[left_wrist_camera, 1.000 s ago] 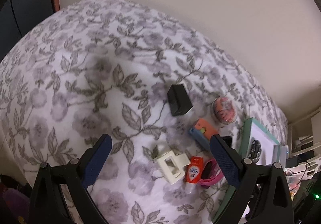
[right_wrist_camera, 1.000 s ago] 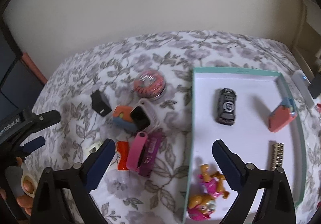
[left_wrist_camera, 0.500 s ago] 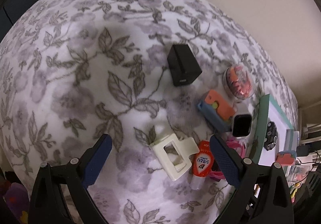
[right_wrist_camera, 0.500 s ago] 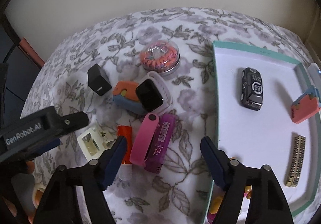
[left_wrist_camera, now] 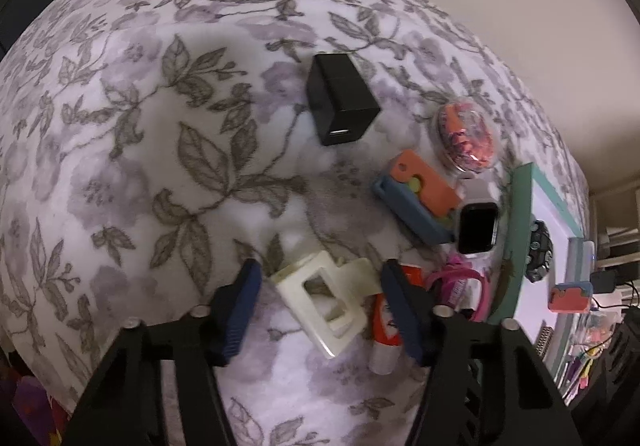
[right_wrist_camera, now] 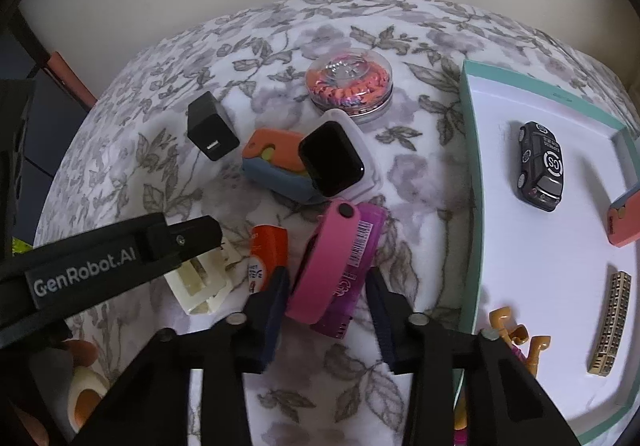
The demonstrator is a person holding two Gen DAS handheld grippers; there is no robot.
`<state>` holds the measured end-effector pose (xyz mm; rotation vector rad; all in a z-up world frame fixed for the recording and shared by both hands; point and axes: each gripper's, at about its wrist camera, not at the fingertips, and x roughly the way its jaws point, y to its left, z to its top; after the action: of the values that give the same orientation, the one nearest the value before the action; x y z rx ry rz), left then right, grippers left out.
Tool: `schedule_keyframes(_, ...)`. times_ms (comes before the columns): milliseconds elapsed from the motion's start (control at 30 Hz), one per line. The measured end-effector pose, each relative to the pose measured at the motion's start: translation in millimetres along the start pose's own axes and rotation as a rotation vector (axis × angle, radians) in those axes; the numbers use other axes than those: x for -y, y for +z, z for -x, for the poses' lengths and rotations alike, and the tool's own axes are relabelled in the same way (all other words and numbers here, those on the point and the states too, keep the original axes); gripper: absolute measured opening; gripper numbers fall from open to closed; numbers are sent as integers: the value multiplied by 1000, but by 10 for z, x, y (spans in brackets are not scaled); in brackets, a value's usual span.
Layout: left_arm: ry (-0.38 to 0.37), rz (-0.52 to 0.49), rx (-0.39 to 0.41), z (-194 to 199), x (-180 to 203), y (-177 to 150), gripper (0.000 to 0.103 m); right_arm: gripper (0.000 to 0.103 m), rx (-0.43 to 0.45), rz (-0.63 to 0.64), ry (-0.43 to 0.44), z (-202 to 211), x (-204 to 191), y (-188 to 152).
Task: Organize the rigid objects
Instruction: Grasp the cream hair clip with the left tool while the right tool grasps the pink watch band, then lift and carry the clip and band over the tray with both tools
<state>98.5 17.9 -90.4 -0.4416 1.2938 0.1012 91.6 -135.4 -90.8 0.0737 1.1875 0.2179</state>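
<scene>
On the floral cloth lies a cream hair claw, between the fingers of my left gripper. Its jaws are closing, and a small gap still shows beside each pad. My right gripper points down over a pink wristband that lies on a purple package. Its jaws are closing around both, with the pads close to the sides but not plainly pressing. The teal-rimmed white tray is at the right and holds a dark toy car.
A black charger, an orange-and-blue case, a smartwatch, a round tin and an orange tube crowd the cloth. The tray also holds a gold clip and an orange case. A wall is behind.
Both grippers have sunk toward the cloth and their jaws have narrowed. The left now brackets the cream claw; the right brackets the pink wristband and purple package.
</scene>
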Motion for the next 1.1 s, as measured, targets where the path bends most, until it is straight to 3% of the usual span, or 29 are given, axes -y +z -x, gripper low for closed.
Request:
schedule_keyframes(133, 29, -40, 11, 4, 84, 3, 59, 26, 7, -3, 16, 22, 10, 9)
schedule_keyframes(400, 23, -40, 24, 16, 66, -7, 59, 18, 15, -5, 30, 62, 21, 18)
schedule_keyframes(633, 26, -42, 43, -5, 75, -6, 59, 18, 8, -1, 32, 57, 21, 6)
schedule_keyframes(800, 30, -38, -2, -152, 49, -16, 62, 18, 6, -2, 33, 51, 21, 5)
schedule_keyframes(1100, 76, -89, 0, -203, 121, -28, 60, 18, 5, -21, 38, 40, 45, 2)
